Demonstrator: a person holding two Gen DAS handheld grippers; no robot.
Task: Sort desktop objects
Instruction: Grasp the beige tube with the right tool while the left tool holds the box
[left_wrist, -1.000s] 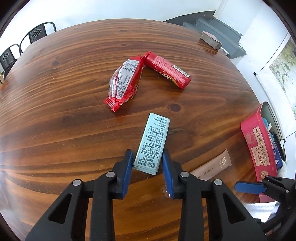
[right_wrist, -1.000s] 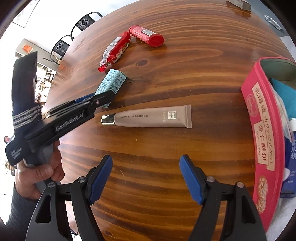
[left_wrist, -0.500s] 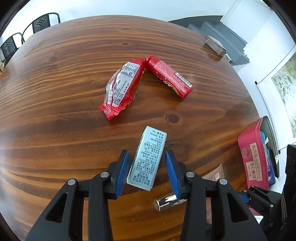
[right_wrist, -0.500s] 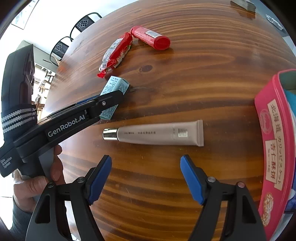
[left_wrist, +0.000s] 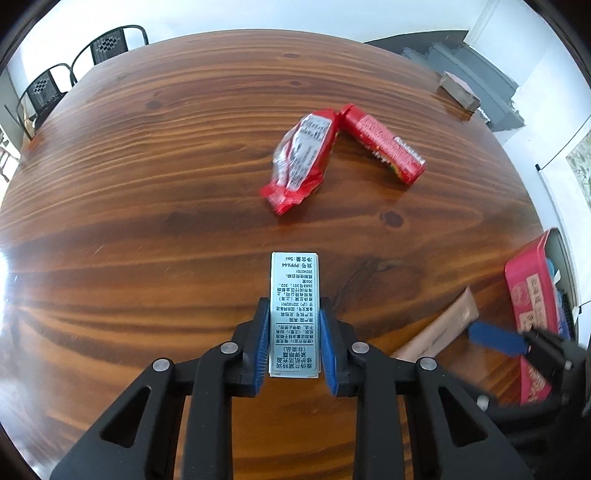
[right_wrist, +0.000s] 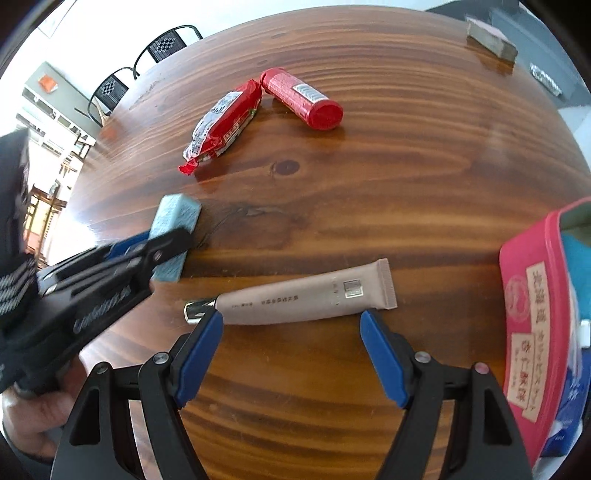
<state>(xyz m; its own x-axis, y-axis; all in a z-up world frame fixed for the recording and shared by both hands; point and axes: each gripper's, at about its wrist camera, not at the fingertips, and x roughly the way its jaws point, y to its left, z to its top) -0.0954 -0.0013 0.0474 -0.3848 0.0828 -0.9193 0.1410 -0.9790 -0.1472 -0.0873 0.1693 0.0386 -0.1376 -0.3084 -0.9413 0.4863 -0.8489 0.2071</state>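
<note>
My left gripper is shut on a pale blue printed box, which sticks out forward between the pads; the box also shows in the right wrist view. My right gripper is open, its blue pads on either side of a beige tube with a silver cap that lies crosswise on the table. The tube's end shows in the left wrist view. A red snack packet and a red cylinder lie further off.
A red tin box with blue items inside stands at the right table edge, also in the left wrist view. A small grey block sits at the far edge. Black chairs stand beyond the wooden table.
My left gripper has closed on the blue box and squared it straight ahead. My right gripper has moved forward, so the beige tube now lies right at its open pads.
</note>
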